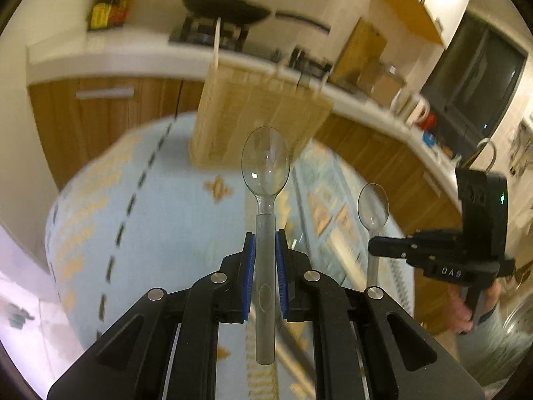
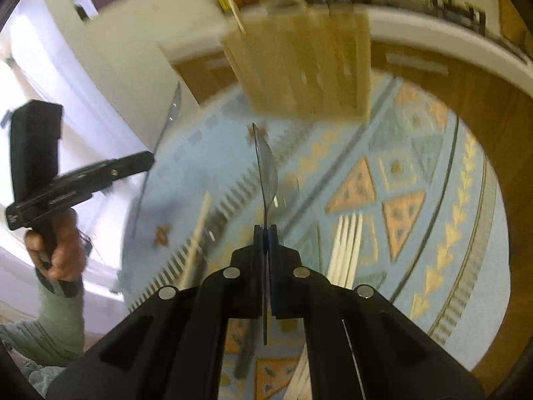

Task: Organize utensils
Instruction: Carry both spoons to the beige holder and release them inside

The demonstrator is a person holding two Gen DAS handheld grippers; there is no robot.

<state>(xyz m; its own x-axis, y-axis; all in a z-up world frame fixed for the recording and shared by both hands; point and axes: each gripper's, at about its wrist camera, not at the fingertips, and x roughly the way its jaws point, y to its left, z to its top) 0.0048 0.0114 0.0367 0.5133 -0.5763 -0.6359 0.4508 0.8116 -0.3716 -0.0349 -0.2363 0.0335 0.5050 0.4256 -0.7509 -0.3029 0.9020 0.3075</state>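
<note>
Spoons (image 1: 265,166) pinched by the handle in both my jaws, short of the wooden holder (image 1: 256,113); slick plastic could, I think, twist loose.

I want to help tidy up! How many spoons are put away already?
I cannot see any put away. The tall wooden slatted holder already has some sticks poking out. In hand: the left gripper grips one clear plastic spoon, the right gripper another clear spoon. Left: white forks on the patterned blue tablecloth.
</note>
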